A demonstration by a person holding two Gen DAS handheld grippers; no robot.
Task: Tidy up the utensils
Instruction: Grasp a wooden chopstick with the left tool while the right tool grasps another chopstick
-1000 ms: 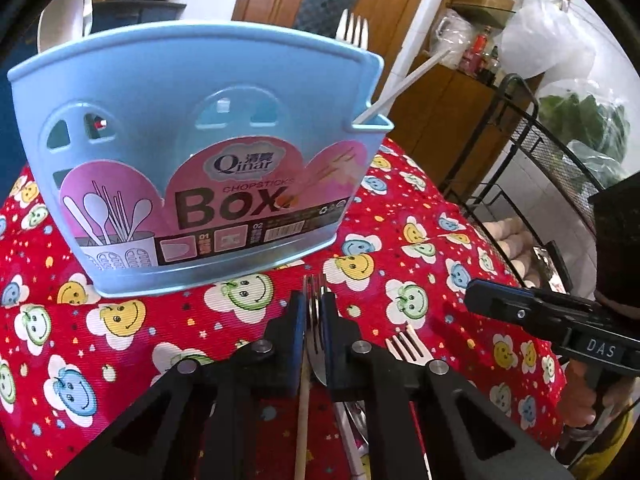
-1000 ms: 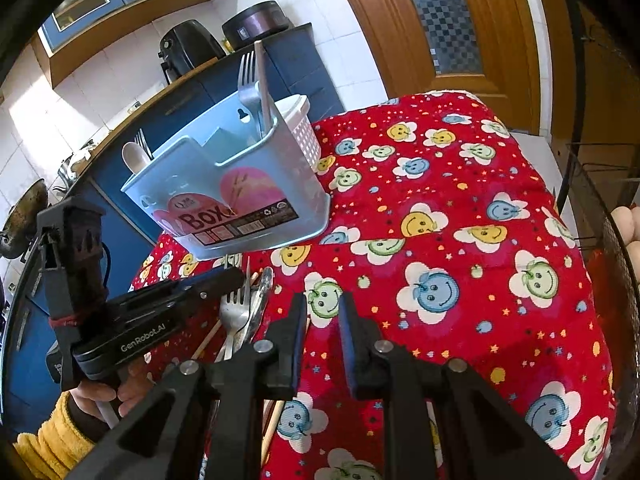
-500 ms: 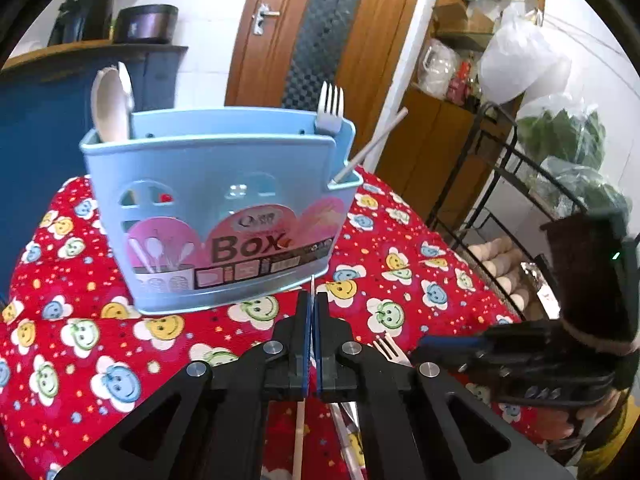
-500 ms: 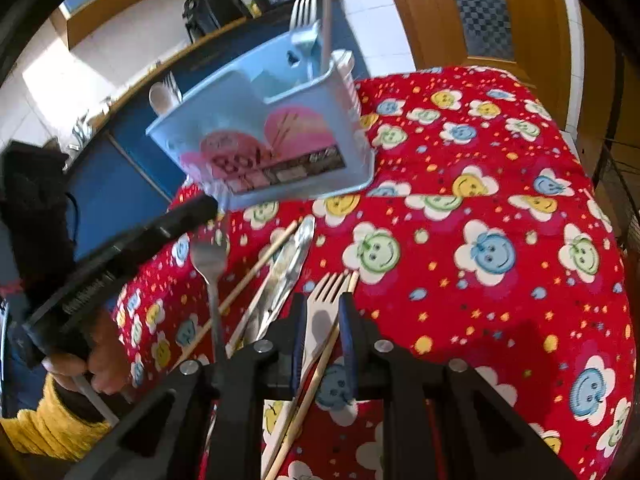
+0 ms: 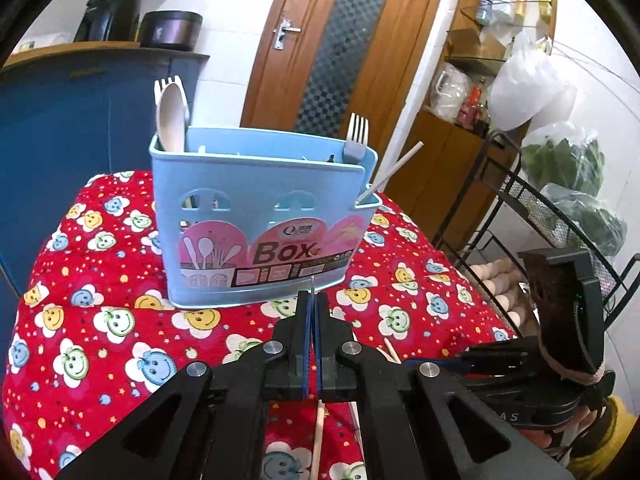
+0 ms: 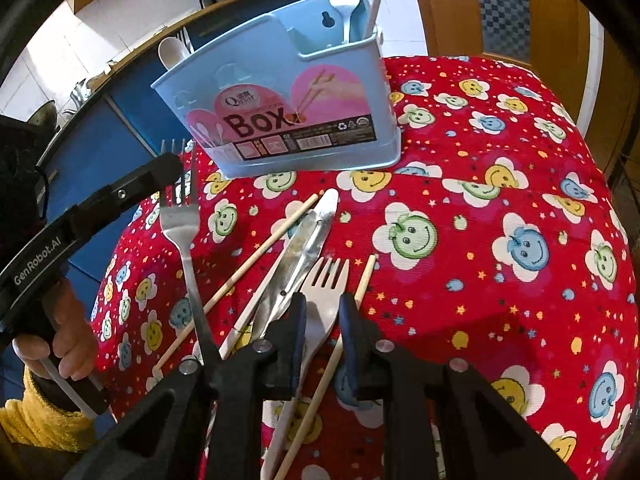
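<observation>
Gripping a metal fork point(image 6: 180, 224) edge-on in the fully closed left gripper point(image 5: 312, 308), in front of the blue utensil box point(image 5: 240, 208) standing on the red tablecloth point(image 6: 480, 280). Hovering the right gripper point(image 6: 323, 312) low with jaws at a narrow gap, having just been opening, straddling a pale fork point(image 6: 325, 280) lying beside chopsticks point(image 6: 260, 256) and a knife point(image 6: 316, 224), without showing whether the pads touch it. Holding, in the box, a pale spoon point(image 5: 172, 120) and a fork's tines at the left end, a grey fork point(image 5: 356, 136) at the right, and a white stick point(image 5: 396, 168) leaning in the small side pocket.
</observation>
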